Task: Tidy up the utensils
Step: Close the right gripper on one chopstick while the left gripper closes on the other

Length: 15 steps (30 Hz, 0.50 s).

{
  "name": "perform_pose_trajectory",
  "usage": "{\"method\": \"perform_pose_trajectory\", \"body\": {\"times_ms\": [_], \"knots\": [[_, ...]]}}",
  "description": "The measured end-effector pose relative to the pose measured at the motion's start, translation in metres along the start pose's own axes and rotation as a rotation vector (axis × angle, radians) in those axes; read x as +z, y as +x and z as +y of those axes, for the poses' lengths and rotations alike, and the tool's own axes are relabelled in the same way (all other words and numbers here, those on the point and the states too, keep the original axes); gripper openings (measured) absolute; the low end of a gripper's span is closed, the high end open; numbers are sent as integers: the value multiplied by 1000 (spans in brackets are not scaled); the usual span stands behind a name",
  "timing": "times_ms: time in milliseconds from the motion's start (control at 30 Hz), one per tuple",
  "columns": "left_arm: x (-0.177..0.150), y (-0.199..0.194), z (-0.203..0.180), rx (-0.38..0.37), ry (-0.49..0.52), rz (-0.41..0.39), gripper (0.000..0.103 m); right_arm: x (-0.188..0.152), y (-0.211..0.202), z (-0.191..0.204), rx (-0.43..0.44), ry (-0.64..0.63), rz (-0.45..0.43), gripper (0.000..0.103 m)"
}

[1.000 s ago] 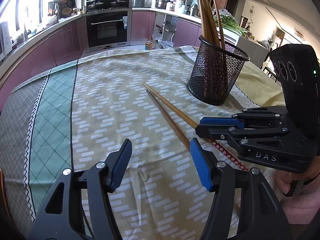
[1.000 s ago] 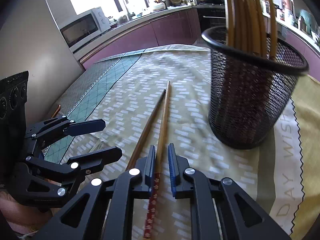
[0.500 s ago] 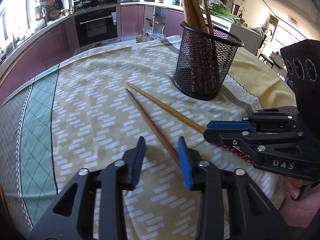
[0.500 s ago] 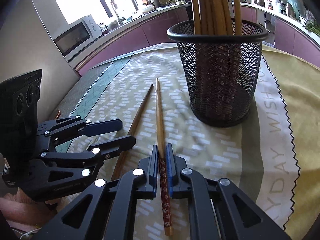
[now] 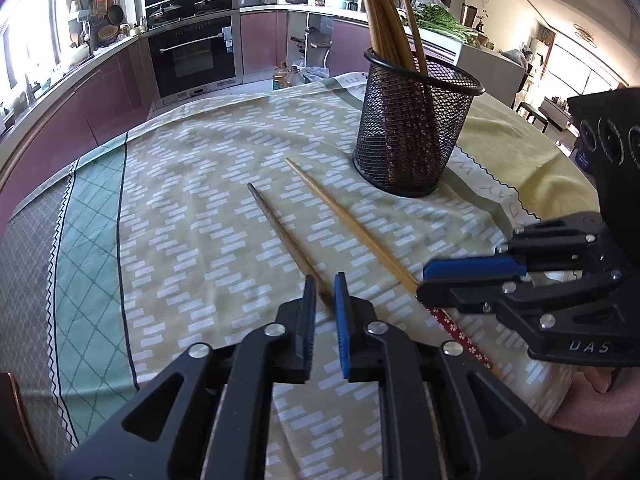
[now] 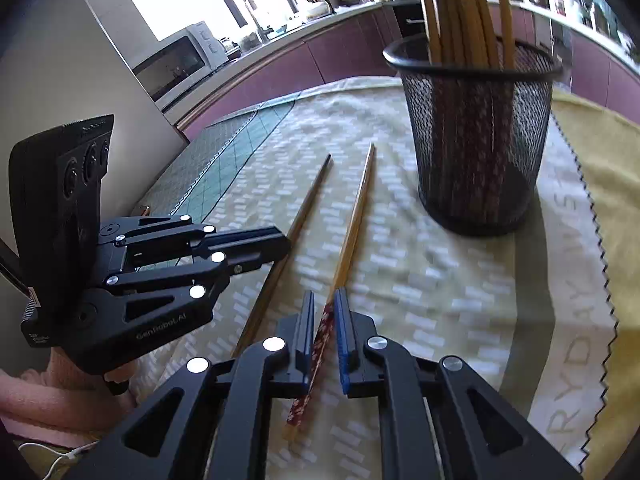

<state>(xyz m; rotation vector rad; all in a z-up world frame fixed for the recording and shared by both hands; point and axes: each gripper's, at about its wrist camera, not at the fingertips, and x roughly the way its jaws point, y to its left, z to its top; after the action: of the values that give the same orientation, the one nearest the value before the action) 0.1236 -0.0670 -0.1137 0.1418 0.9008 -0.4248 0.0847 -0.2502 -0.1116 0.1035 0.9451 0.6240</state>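
Observation:
Two chopsticks lie side by side on the patterned tablecloth (image 5: 192, 220), in front of a black mesh holder (image 5: 416, 136) (image 6: 476, 152) filled with several chopsticks. My left gripper (image 5: 325, 292) (image 6: 286, 246) straddles the dark-tipped chopstick (image 5: 280, 232) (image 6: 308, 204). Its jaws are closing, with a small gap still beside the stick. My right gripper (image 6: 324, 308) (image 5: 420, 284) is shut on the lighter chopstick (image 6: 356, 216) (image 5: 348, 216) just ahead of its red floral end. Those jaws are opening slightly, but the pads still touch it.
The two grippers sit close together, the right one just right of the left. A pink sleeve (image 5: 592, 408) (image 6: 60, 392) shows behind each. The cloth's green checked border (image 5: 92, 240) runs along the left. Kitchen counters and an oven (image 5: 192, 52) stand beyond the table.
My left jaws have narrowed from wide open to a slim gap around the dark-tipped chopstick. The right gripper has stayed on the lighter chopstick.

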Motion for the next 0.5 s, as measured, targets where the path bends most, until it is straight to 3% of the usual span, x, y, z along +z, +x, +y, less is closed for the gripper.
{"method": "perform_pose_trajectory", "body": {"times_ms": [67, 200, 300, 500], "knots": [[1, 0, 2, 11, -4, 6, 25, 6, 1, 0, -29, -15, -15, 17], [1, 5, 3, -6, -14, 20, 28, 19, 12, 5, -86, -65, -16, 23], [3, 8, 3, -10, -15, 22, 27, 26, 24, 6, -116, -91, -6, 23], [7, 14, 5, -1, -26, 23, 18, 32, 35, 6, -129, -106, 2, 19]]}}
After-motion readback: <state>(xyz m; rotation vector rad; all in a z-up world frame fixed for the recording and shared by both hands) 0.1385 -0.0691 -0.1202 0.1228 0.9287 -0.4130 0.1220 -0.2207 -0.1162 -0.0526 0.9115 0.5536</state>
